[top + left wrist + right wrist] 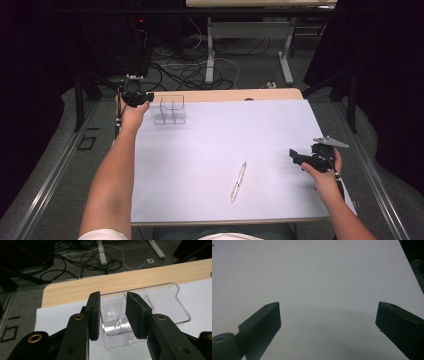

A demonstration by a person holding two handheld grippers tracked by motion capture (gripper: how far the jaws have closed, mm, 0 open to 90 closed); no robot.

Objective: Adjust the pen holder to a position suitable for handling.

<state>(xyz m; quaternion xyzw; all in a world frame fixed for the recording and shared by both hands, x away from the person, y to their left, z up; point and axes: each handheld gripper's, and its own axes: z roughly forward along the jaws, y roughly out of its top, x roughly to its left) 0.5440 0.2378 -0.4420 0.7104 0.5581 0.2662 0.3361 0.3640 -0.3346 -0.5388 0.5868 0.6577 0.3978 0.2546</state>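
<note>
Straddling the clear holder (117, 322), left gripper (113, 315) half-open.

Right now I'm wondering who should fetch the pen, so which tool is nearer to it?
Right. The right tool sits open beside the pen, toward the table's right edge; the left tool is at the far left corner, around the clear holder.

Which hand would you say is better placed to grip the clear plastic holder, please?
Left: its claw already straddles the clear plastic holder, while the right claw sits open far across the table.
</note>
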